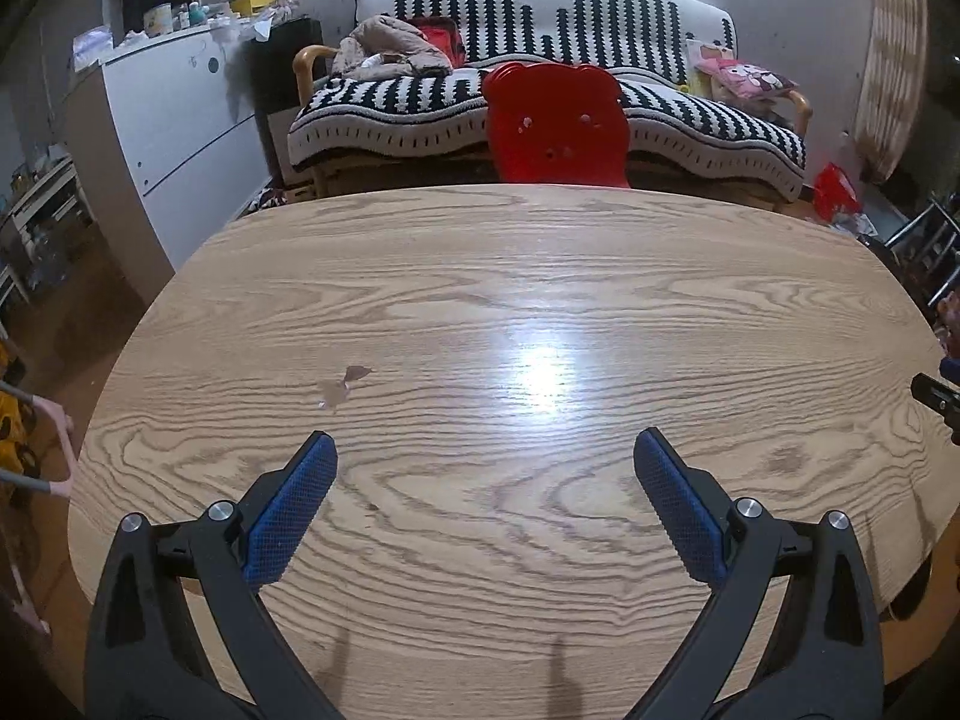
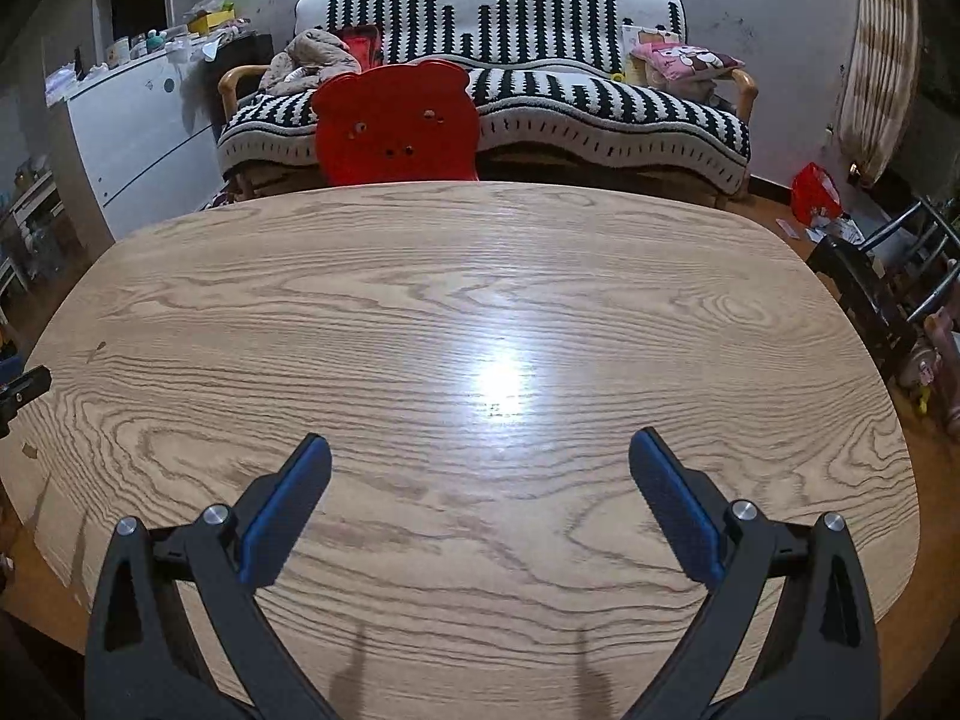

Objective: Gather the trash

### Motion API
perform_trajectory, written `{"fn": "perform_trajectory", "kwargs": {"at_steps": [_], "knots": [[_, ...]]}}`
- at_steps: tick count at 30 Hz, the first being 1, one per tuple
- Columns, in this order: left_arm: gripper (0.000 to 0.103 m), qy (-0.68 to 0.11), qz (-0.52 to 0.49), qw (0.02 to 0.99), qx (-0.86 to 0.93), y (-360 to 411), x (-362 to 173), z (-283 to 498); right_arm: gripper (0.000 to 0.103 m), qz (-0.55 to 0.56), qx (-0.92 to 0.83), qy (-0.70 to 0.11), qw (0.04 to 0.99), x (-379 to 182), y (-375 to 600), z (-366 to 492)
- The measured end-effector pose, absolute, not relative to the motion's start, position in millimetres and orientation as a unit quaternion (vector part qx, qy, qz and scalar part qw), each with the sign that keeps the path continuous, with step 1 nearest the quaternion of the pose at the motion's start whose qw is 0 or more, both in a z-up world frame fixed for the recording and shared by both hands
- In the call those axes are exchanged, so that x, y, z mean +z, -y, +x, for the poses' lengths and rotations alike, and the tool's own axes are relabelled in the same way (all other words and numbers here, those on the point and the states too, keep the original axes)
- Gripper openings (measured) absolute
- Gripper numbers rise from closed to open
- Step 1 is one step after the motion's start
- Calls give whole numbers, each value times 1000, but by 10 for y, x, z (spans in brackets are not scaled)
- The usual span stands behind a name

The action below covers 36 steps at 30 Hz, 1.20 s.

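Two claws: both are held low over the bench, side by side, pointing at the sofa, likely so each camera can look over the wood for trash.
Bench (image 1: pixel 480 312): big oval wood top, shiny in the middle from a light above. Nothing big lies on it.
Sofa (image 1: pixel 540 60): black and white stripes, behind the bench, with clothes and a pink cushion (image 1: pixel 750 75) left on it.
Red chair (image 1: pixel 555 120): bear-shaped back, pushed in at the far edge of the bench.
Left claw (image 1: pixel 483 450): blue fingers wide apart, holding nothing, ready to pinch.
Right claw (image 2: pixel 480 450): blue fingers also wide apart and holding nothing.
Trash: I think the small thin scrap (image 1: pixel 342 384) is it. It lies flat on the bench, ahead of the left claw and a little to the left, not touched yet.
Next: the left claw looks nearest to it.
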<state>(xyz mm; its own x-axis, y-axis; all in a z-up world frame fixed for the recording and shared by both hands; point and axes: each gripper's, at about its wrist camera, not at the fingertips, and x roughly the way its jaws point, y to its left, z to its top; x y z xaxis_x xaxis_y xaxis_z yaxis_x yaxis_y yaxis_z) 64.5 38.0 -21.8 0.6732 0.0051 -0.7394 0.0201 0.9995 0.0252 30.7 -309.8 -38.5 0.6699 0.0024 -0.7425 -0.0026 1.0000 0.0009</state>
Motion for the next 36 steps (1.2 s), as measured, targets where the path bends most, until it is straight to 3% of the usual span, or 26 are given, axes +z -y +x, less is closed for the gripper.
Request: {"fn": "perform_trajectory", "kwargs": {"at_steps": [36], "knots": [[96,-407,17,913,2,-341,-271,660,96,7,-3,-405,914,-340,3302,189]]}}
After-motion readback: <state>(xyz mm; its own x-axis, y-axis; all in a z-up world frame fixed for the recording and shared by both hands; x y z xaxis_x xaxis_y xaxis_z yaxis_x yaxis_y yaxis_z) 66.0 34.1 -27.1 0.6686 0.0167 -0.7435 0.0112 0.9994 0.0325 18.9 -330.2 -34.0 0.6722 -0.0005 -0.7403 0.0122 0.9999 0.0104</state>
